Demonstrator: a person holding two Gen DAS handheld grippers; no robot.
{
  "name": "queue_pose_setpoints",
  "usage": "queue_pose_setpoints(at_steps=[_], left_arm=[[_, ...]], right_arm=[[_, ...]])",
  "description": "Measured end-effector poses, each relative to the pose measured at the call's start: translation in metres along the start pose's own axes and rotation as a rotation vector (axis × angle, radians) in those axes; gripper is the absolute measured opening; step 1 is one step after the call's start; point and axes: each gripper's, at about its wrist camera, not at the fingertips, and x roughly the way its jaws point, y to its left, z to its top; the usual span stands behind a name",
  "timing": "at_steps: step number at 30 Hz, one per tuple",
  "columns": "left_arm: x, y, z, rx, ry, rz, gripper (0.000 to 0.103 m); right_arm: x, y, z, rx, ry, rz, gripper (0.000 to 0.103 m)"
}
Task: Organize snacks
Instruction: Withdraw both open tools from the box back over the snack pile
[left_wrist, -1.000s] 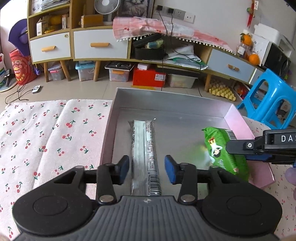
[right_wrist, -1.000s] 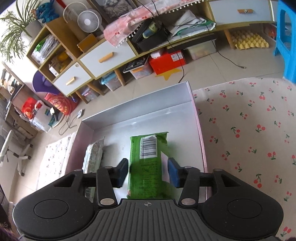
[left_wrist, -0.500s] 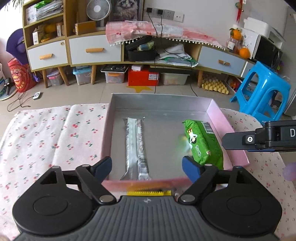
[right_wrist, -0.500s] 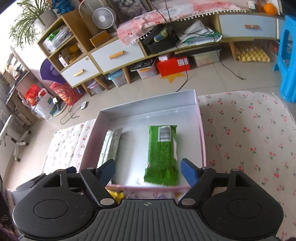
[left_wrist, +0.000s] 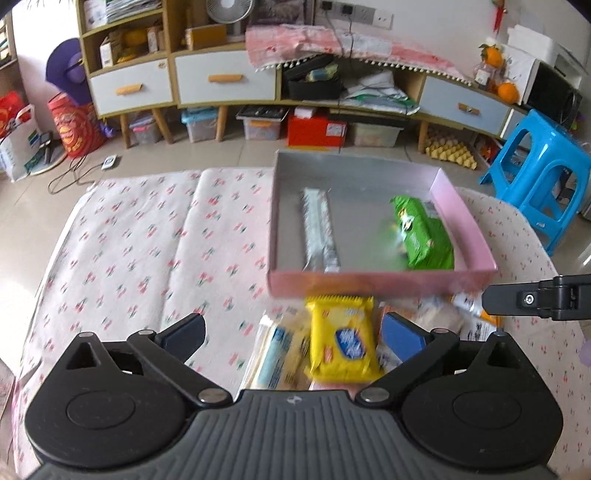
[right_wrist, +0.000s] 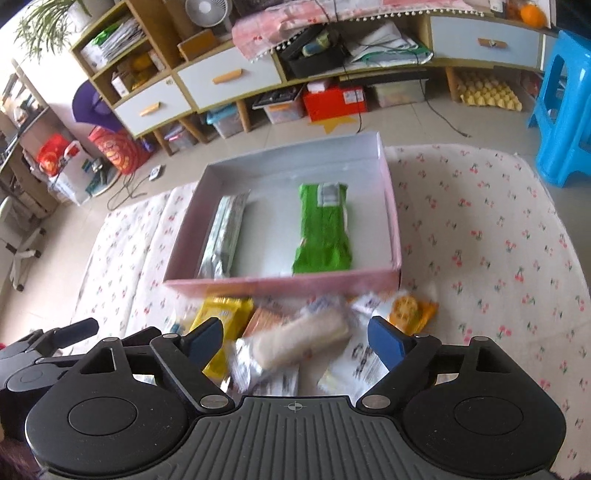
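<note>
Both your left gripper and right gripper have just released; silver packet and green packet now lie boxed. Take the pile at 6 o'clock.

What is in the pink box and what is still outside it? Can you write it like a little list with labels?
box: pink box, open, on the cherry-print cloth
inside, left: silver packet
inside, right: green packet
outside, near side: pile of snacks, including a yellow packet
left gripper: open, jaws just opened, gripping nothing
right gripper: open, jaws just opened, gripping nothing
</note>
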Motion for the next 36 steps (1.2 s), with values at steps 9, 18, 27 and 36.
queue_pose_setpoints(at_steps=[9,18,27,36], left_arm=[[-0.01,0.014,-0.032,-0.028,0.059,0.027,0.102],[-0.014,0.025,-0.069,-0.022,0.035,0.034,0.102],[-0.023,0.039,-0.107,0.041,-0.031,0.031,0.102],[-0.021,0.059,-0.136,-0.057,-0.005,-0.062,0.098]], right_arm=[[0.0,0.01,-0.035,-0.037,0.014,0.01,0.088],[0.01,0.021,-0.073,-0.159,0.036,0.026,0.088],[0.01,0.018,-0.11,-0.362,0.017,0.132,0.088],[0.016,0.02,-0.148,-0.636,0.076,0.217,0.088]])
